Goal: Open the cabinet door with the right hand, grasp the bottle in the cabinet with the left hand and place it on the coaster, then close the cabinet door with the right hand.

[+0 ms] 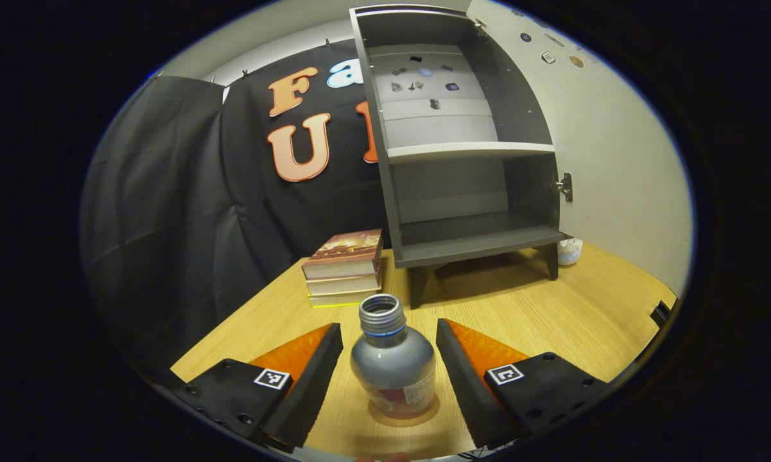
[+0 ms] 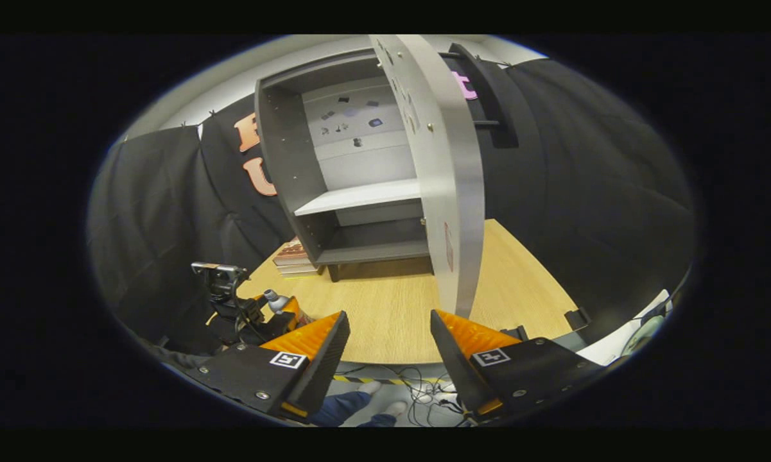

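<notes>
Cabinet door stood swung open, edge-on in the right gripper view; cabinet shelves looked bare of any bottle. The bottle was already out, standing upright on the round coaster on the wooden table, near the front edge. So, as I judge it: door-opening done, grasp and placement done or all but done, door-closing left.

Left gripper had its fingers spread wide either side of the bottle, a clear gap on both sides, not touching, so the bottle looked released. In the right gripper view the same gripper and bottle sat far off at lower left.

Right gripper also had fingers wide apart, holding nothing, sitting off the table's near edge with the door's free edge just ahead and slightly to its right. Not yet in contact with the door. Next step would probably be to push that door shut.

Other stuff: stack of books left of the cabinet, a small white object by the cabinet's right leg, small stickers on the cabinet's back panel and on the door's inner face.

Writing: bottle had a reddish label low on its body with a white patch, too small to read. Top book's cover was printed but illegible. Square marker tags on the gripper fingers, no text. No brand could be made out anywhere.
</notes>
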`<control>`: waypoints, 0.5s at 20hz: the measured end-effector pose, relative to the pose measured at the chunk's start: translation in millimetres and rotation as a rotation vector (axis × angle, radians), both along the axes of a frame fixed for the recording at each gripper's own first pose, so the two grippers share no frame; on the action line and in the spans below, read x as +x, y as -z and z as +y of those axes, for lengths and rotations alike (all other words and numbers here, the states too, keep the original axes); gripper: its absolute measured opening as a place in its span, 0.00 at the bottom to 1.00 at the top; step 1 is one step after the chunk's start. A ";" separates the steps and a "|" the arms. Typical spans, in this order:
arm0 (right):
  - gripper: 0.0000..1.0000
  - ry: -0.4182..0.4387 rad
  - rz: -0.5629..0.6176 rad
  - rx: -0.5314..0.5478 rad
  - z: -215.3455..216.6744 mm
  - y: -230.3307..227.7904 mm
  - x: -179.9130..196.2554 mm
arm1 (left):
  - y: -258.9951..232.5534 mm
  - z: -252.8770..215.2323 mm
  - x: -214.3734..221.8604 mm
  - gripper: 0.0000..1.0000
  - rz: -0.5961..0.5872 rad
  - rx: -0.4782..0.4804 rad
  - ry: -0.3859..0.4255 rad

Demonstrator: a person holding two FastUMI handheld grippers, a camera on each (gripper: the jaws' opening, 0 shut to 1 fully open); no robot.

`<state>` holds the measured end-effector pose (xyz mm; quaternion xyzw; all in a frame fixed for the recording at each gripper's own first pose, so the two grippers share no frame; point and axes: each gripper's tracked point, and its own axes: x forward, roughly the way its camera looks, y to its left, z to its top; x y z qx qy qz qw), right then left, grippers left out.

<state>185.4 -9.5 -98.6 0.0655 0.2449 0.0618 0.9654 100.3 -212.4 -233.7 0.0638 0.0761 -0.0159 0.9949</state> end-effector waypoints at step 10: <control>0.79 0.041 -0.205 0.066 -23.1 -80.1 -35.9 | -118.2 -20.0 -34.0 0.95 -0.107 -0.033 0.068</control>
